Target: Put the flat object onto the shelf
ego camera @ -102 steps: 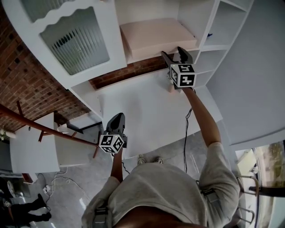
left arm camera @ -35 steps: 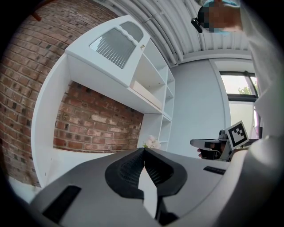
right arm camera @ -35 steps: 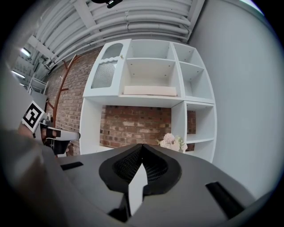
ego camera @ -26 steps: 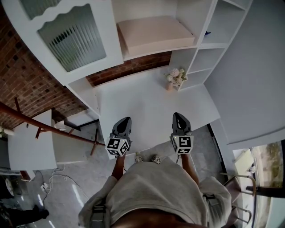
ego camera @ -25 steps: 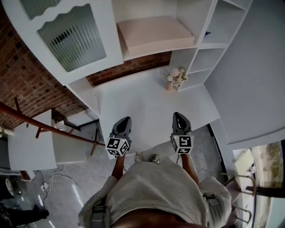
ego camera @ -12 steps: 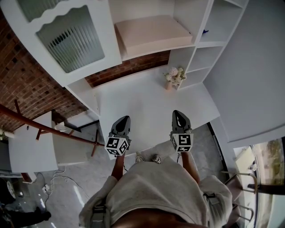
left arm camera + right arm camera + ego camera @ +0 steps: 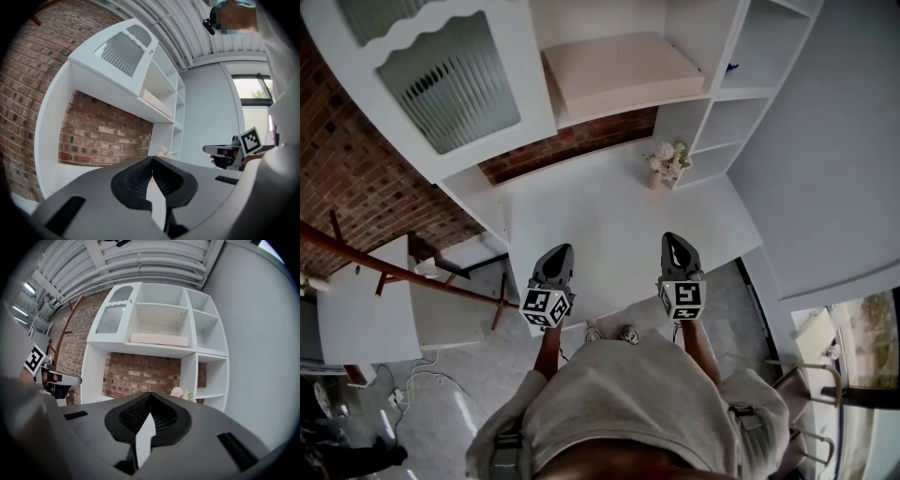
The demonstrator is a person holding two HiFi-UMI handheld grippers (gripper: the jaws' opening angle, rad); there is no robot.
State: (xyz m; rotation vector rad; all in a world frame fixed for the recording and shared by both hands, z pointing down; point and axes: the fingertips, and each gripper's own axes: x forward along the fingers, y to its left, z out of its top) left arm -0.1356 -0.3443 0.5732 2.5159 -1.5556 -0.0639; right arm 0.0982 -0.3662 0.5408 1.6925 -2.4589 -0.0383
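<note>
Since the flat object (image 7: 619, 70) already lies on the shelf (image 7: 630, 105), level in the middle compartment above the desk (image 7: 600, 216), the task looks done. The left gripper (image 7: 559, 253) and the right gripper (image 7: 674, 242) hang side by side over the desk's front edge, well apart from the shelf, each with its jaws pressed together on nothing. The object's front edge appears to sit close to the shelf's lip, so the likeliest trouble is a needless further reach: a closed tip nudging that edge could skew the slab or tip it off. A small bunch of flowers (image 7: 667, 161) stands at the desk's back right corner, below the shelf. A right gripper swung past there could knock it over.
</note>
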